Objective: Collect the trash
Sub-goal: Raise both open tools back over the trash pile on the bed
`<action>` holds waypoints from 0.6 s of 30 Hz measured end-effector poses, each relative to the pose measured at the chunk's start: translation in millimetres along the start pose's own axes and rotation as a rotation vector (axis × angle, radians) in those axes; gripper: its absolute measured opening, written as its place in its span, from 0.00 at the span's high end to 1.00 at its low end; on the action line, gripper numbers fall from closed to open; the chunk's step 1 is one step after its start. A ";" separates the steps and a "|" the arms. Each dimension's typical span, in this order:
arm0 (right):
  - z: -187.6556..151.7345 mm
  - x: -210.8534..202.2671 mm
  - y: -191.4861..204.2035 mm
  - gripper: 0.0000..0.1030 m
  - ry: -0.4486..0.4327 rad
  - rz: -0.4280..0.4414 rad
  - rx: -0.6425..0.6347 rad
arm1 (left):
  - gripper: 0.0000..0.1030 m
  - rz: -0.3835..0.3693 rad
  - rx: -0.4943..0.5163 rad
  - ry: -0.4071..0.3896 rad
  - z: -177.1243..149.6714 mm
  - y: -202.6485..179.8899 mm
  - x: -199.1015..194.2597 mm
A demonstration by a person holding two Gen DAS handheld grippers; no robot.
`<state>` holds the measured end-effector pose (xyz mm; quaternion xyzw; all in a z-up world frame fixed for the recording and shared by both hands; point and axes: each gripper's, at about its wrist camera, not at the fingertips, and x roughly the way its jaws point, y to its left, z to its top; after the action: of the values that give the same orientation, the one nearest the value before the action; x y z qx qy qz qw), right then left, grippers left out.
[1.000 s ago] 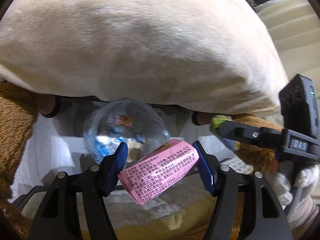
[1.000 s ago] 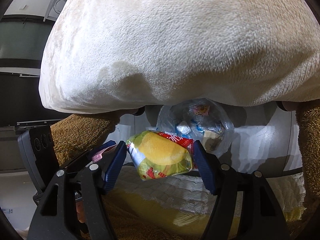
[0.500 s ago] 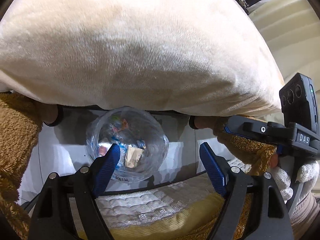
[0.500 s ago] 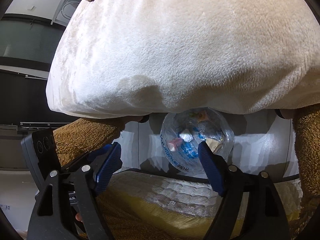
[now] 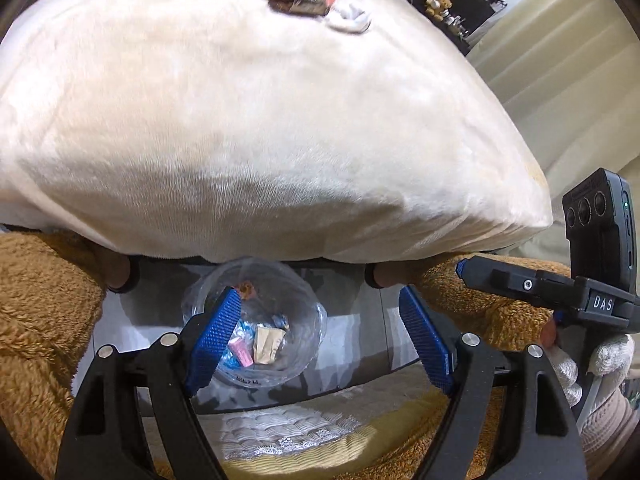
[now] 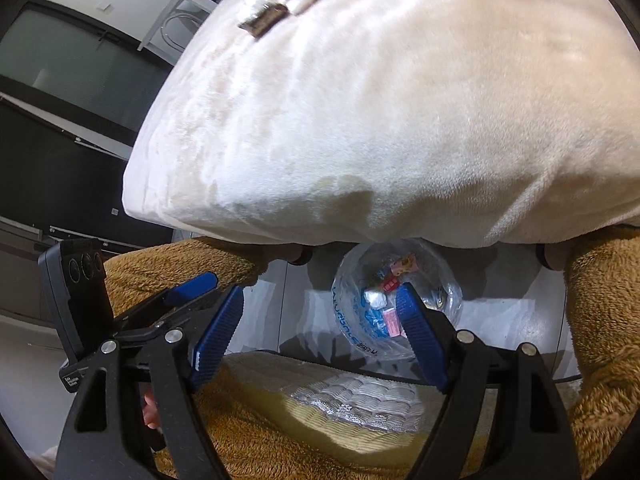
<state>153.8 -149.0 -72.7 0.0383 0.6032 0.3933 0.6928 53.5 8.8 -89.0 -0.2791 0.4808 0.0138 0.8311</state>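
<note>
A clear plastic trash bag (image 5: pixel 256 324) sits on the floor below, holding several wrappers, among them a pink wrapper (image 5: pixel 240 349). It also shows in the right wrist view (image 6: pixel 394 308). My left gripper (image 5: pixel 316 340) is open and empty above the bag. My right gripper (image 6: pixel 320 336) is open and empty, just left of the bag. More trash lies at the far top of the cream cushion: a brown wrapper (image 5: pixel 298 2) and a white wrapper (image 5: pixel 350 20), and it also shows in the right wrist view (image 6: pixel 288 2).
A big cream plush cushion (image 5: pixel 260 112) fills the upper view, resting on brown plush arms (image 5: pixel 40 312). A yellow lace-edged cloth (image 5: pixel 288 436) lies below the grippers. The right gripper body (image 5: pixel 580 272) shows at the right of the left wrist view.
Both grippers opened and let go: the pink wrapper and the yellow-green snack bag dropped into the bag. Both grippers then rose, so the cushion top and its trash came into view.
</note>
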 end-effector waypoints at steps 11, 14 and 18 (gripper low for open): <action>-11.9 -52.2 31.4 0.24 -0.127 0.001 -0.078 | 0.22 -0.002 0.078 -0.140 3.3 -31.2 -59.4; -11.8 -67.0 40.8 0.24 -0.165 -0.008 -0.105 | 0.22 -0.002 0.093 -0.173 4.8 -35.9 -74.1; -7.2 -82.2 50.4 0.24 -0.207 -0.016 -0.144 | 0.22 -0.002 0.104 -0.207 10.7 -42.1 -87.1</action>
<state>125.5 -165.9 18.2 0.0242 0.4990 0.4238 0.7556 27.4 -0.2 4.3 -0.2331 0.3920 0.0169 0.8898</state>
